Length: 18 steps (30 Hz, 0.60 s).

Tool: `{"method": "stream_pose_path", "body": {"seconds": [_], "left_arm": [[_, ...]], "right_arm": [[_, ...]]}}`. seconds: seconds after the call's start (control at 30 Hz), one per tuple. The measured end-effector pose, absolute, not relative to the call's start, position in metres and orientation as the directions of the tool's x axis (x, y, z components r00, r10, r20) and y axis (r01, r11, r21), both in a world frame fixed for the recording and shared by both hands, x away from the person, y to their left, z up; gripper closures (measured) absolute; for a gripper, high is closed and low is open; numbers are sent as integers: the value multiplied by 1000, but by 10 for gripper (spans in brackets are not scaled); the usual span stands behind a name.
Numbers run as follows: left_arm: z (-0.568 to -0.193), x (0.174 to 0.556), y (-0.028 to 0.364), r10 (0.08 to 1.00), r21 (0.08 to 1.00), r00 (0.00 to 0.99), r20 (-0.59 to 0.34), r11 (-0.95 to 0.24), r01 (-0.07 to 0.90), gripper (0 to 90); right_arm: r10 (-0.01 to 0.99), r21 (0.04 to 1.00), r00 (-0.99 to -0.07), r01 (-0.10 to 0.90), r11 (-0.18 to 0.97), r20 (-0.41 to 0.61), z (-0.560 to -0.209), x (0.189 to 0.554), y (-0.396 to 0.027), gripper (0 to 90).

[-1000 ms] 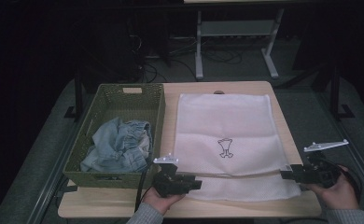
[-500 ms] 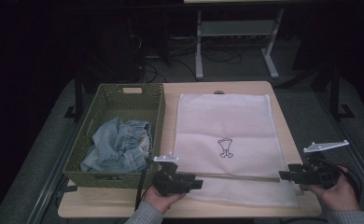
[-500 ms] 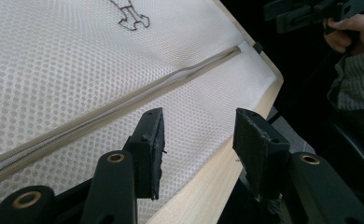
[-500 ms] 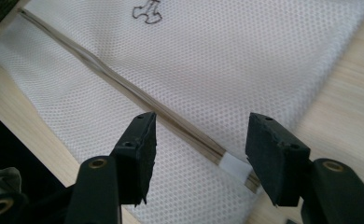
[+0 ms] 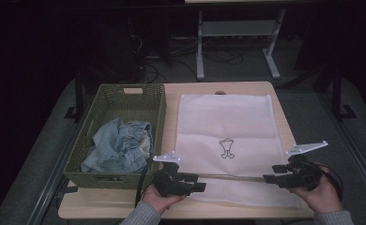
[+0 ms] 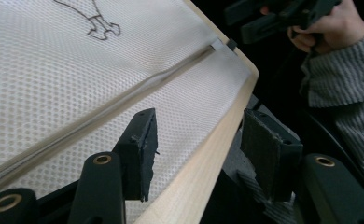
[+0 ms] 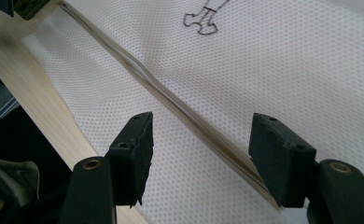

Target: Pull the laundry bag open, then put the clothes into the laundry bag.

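Observation:
A white mesh bag [image 5: 223,122] with a small black drawing [image 5: 226,148] lies flat on the wooden table [image 5: 171,96]. Its zipper [image 5: 232,177] runs across near the front edge. My left gripper [image 5: 197,183] sits at the bag's front left corner, pointing right. In the left gripper view my left gripper [image 6: 199,135] stands open astride the table edge [image 6: 203,172], one jaw over the mesh. My right gripper [image 5: 271,174] points left at the bag's front right. In the right gripper view my right gripper [image 7: 201,140] is open above the zipper [image 7: 171,100]. Both have just been opening, pressing on nothing.
A green woven basket [image 5: 164,112] stands on the table's left half with a crumpled blue denim garment [image 5: 120,145] inside. Beyond the table stand a white metal frame [image 5: 237,42] and cables on a dark floor. Dark drop-offs flank the table.
The jaws of both grippers stand wider apart than before. The right hand has shifted a little to the left toward the bag. The left hand has stayed in place.

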<state>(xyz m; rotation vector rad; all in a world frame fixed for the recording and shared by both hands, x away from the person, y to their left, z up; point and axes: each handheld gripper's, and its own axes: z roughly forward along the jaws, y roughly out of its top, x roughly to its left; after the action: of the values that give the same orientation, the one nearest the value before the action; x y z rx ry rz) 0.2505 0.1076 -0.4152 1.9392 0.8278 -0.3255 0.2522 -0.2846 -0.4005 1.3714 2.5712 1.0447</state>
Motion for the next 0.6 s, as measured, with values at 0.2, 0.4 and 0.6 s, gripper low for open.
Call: {"method": "stream_pose_path", "body": {"seconds": [0.2, 0.4, 0.6], "left_arm": [[-406, 254, 116, 337, 676, 733, -591, -289, 677, 374], [-393, 263, 125, 307, 638, 717, -626, -327, 697, 316], [-377, 280, 153, 270, 600, 675, -687, -312, 736, 296]], "right_arm": [[717, 571, -648, 701, 427, 259, -408, 255, -264, 383], [698, 559, -667, 694, 454, 262, -415, 257, -252, 371], [699, 561, -664, 697, 447, 267, -421, 257, -252, 360]]}}
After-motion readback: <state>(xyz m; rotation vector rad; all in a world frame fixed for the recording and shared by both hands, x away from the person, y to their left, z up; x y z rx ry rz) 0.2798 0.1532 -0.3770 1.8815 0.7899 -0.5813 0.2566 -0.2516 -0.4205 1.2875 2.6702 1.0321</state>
